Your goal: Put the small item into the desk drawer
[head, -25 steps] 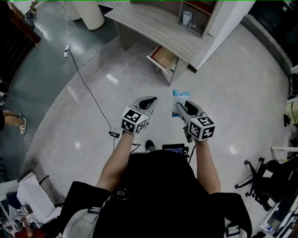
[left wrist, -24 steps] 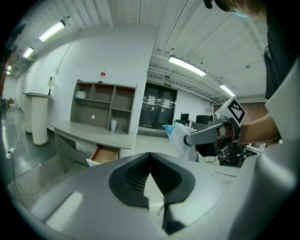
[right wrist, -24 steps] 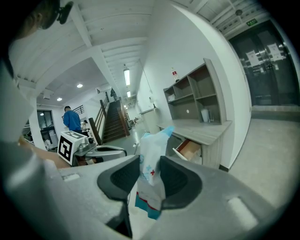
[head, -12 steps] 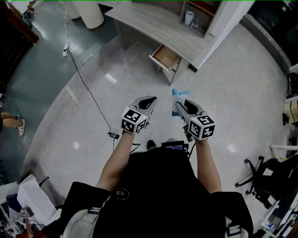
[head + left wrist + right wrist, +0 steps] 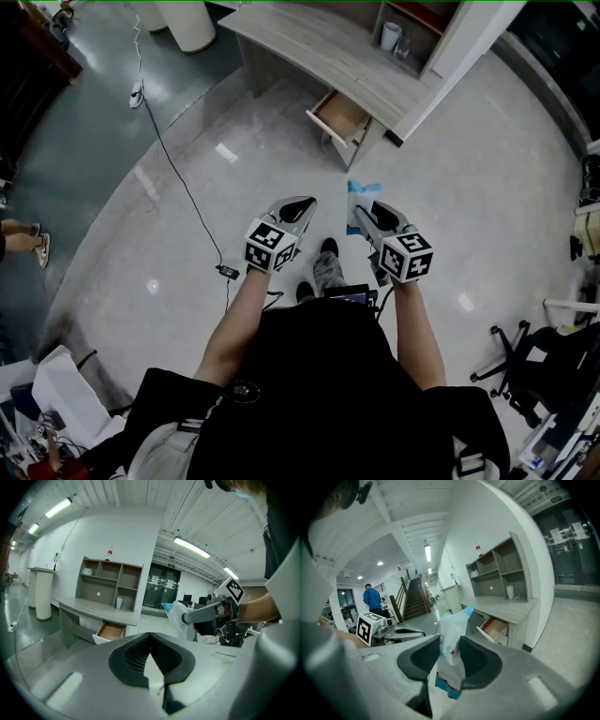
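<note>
My right gripper [image 5: 359, 212] [image 5: 449, 654] is shut on a small white and blue packet [image 5: 453, 644] [image 5: 360, 188], which sticks out past its jaws. The packet also shows in the left gripper view, the packet [image 5: 179, 618] held up by the right gripper [image 5: 187, 618]. My left gripper [image 5: 302, 204] [image 5: 151, 652] is shut with nothing in it, level with the right one above the floor. The grey desk [image 5: 319, 49] [image 5: 506, 607] stands ahead, its wooden drawer [image 5: 341, 116] [image 5: 110, 631] [image 5: 495, 629] pulled open and empty as far as I see.
A shelf unit [image 5: 410, 26] with a white cup [image 5: 390, 36] sits on the desk's right end. A black cable [image 5: 178, 178] runs across the pale floor on the left. A white pillar [image 5: 184, 21] stands behind. An office chair [image 5: 534, 361] is at the right. A person [image 5: 373, 600] stands far off.
The desk and open drawer have shifted slightly right and up in the head view as I step forward; a shoe now shows between the grippers. Both grippers keep their pose.
</note>
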Demonstrator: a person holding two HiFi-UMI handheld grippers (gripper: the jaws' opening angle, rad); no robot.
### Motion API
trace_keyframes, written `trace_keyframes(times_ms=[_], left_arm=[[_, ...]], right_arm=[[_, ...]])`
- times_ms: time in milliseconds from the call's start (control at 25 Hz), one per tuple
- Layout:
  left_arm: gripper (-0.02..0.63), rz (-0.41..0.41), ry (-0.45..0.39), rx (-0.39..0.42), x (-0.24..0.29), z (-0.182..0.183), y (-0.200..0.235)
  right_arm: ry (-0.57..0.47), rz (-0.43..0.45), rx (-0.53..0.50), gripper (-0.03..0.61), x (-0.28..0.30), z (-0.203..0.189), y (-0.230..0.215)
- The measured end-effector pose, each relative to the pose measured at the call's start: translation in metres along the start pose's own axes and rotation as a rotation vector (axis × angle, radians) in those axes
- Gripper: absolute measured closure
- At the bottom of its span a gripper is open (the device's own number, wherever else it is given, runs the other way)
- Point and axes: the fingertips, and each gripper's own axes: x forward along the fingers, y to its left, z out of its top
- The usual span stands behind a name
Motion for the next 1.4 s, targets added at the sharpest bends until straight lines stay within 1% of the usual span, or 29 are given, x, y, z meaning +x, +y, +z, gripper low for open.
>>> trace_keyframes(times_ms=[360,800,1400], left_arm=[[0.612,0.019,0.009,0.001,0.022,0.012,0.029],[0.612,0.029,0.030,-0.004,0.079,0.038,0.067],[0.612,0.088,0.048,-0.008,0.144,0.069,0.109]], right_arm=[[-0.004,0.023,0.011,0.442,0.032,0.018,-0.019],[0.002,0.039,0.036,0.442,0.074,0.053,-0.071],[0.017,0.100,0.033,0.442,0.120,0.099,-0.135]])
